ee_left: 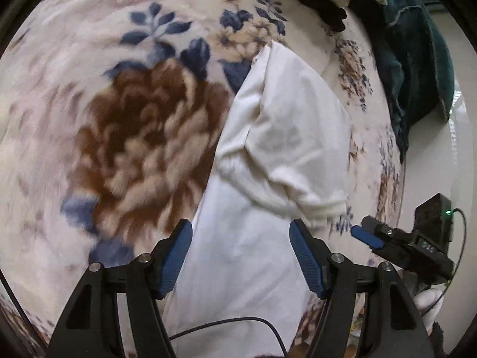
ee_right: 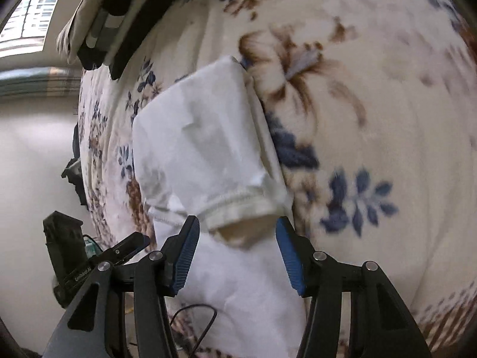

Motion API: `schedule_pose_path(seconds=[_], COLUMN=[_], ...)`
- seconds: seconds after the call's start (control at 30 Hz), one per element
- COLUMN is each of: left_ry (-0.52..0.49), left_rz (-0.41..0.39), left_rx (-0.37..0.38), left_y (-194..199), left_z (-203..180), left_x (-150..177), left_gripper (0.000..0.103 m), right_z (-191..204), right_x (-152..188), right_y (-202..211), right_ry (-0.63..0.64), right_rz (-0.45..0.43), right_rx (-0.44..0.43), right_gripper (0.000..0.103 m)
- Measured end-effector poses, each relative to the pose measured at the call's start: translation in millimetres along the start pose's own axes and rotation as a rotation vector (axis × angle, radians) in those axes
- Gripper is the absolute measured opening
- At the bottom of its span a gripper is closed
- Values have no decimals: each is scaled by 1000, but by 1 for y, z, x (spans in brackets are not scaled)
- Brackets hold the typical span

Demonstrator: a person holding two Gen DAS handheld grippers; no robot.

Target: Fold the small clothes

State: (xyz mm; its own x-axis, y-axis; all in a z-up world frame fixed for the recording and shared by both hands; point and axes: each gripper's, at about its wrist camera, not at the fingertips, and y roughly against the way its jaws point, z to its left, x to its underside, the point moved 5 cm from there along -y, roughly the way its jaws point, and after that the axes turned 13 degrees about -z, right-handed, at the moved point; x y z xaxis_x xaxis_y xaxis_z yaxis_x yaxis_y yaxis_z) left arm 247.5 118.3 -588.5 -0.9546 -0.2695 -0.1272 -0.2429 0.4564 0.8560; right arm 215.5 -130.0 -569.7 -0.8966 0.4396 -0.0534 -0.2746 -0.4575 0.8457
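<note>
**Operator:** One garment is what I'm counting, a white shirt [ee_left: 268, 155] lying on the flowered blanket [ee_left: 125, 125] over the bed. I'm seeing one of its short sleeves [ee_right: 238, 205], folded across the body with its ribbed cuff towards me.

**Partner:** Which way is it lying from your fingers?

**Operator:** It's running lengthwise away from both cameras, long axis more or less in line with where I'm pointing. I'm holding two grippers side by side over the near end. The left gripper [ee_left: 240, 256] is hovering above the plain body cloth, fingers spread, nothing pinched between them. The right gripper [ee_right: 238, 253] is sitting right at the cuff, which is lying in the gap between its fingers; they're spread too, and I'm not seeing the pads pressing on the cloth.

**Partner:** So which hand is nearer the sleeve?

**Operator:** The right one, clearly. From the left wrist view the cuff is lying up and to the right of my left fingers, between the two grippers. I'm judging that the next pinch is turning on that cuff edge, so the right hand is looking like the one to take it.

**Partner:** Anything else I should be counting?

**Operator:** I'm making out a pile of dark and pale clothes [ee_right: 119, 9] at the far end of the bed, too bunched to count, and some teal fabric [ee_left: 417, 68] hanging off the edge. One thin black cable [ee_left: 238, 323] is trailing under my left gripper.
</note>
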Motion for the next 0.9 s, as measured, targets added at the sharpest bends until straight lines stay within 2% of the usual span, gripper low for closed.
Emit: schedule_pose_path(seconds=[0.1, 0.27, 0.5, 0.6, 0.7, 0.73, 0.77, 0.8, 0.9], left_ry=[30, 37, 64, 50, -4, -5, -14, -18, -2], left_rz=[59, 153, 262, 264, 212, 186, 165, 150, 95], left_rx=[-1, -66, -73, -71, -86, -78, -87, -90, -73], left_y=[14, 34, 18, 13, 15, 16, 19, 23, 35], left_z=[19, 45, 67, 63, 54, 51, 52, 53, 54], left_x=[32, 92, 172, 187, 189, 187, 187, 186, 188], left_gripper=[66, 69, 69, 69, 65, 55, 26, 7, 6], right_z=[-9, -45, -87, -96, -104, -108, -111, -114, -120], right_x=[23, 80, 163, 196, 218, 225, 228, 231, 235], right_y=[6, 24, 13, 5, -2, -2, -2, 0, 9], right_ry=[-22, -63, -116, -136, -204, -251, -285, -311, -339], right_rz=[33, 103, 230, 286, 301, 301, 295, 285, 252], right_rx=[24, 73, 59, 25, -11, -32, -53, -77, -113], right_gripper=[56, 56, 56, 56, 56, 56, 56, 56, 56])
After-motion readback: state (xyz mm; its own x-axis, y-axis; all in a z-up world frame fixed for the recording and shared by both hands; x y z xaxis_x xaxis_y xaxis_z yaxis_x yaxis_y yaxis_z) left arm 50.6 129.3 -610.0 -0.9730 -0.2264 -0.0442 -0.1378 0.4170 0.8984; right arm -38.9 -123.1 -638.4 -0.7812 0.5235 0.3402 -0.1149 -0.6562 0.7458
